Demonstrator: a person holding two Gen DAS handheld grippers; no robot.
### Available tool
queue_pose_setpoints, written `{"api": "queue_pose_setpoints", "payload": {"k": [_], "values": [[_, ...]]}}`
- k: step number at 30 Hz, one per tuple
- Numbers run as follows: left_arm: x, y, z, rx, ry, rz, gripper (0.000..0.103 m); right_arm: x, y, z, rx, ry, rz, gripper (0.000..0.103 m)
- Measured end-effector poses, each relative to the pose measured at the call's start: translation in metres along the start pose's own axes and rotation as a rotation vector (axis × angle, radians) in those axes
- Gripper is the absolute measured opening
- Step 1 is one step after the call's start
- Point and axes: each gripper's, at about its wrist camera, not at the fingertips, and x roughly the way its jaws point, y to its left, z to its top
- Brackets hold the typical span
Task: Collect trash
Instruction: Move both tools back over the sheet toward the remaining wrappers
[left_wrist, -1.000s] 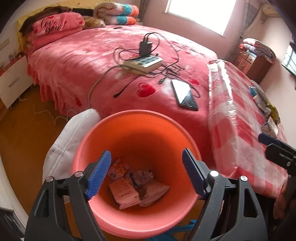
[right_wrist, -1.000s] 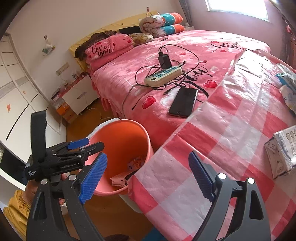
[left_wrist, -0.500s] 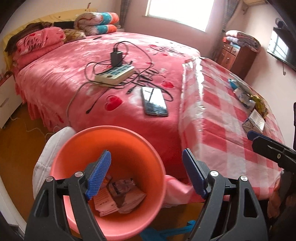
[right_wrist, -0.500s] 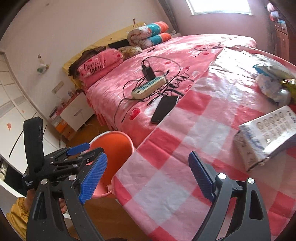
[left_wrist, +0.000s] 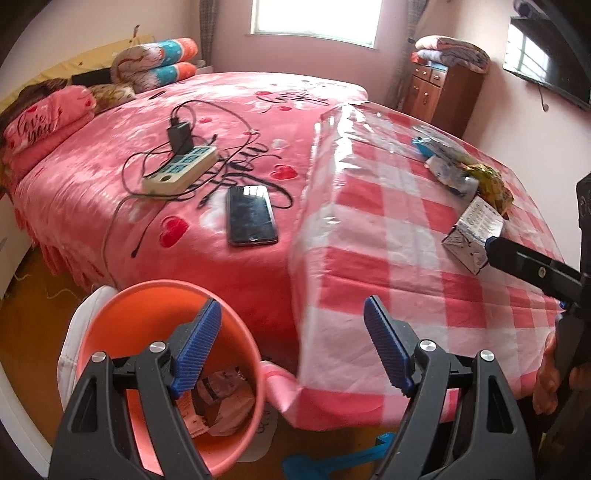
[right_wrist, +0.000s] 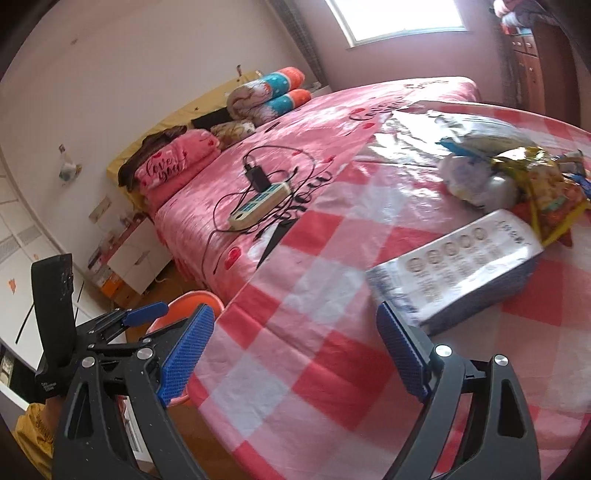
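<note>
Trash remains on the checked bench: a flattened box lies just ahead of my right claw, with crumpled wrappers heaped beyond it. Both claws are spread and hold nothing; my left claw hangs over the rim of the orange bin, where some packets already lie. Risk, as I judge it: the plastic cover looks slick, so a shallow pinch could push the box away instead of lifting it. A phone and power strip on the bed must not be taken for trash.
</note>
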Motion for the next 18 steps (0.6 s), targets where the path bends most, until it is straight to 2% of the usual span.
{"api": "queue_pose_setpoints", "payload": {"k": [3, 10, 18], "values": [[0.002, -0.014, 0.004, 0.028, 0.005, -0.001, 0.08, -0.007, -0.007, 0.003, 0.004, -0.025, -0.02, 0.092], [0.006, -0.044, 0.016, 0.079, 0.008, -0.001, 0.08, -0.026, -0.032, 0.01, 0.051, -0.075, -0.018, 0.093], [0.01, -0.082, 0.047, 0.136, -0.012, -0.01, 0.08, -0.047, -0.073, 0.018, 0.141, -0.138, -0.062, 0.093]]}}
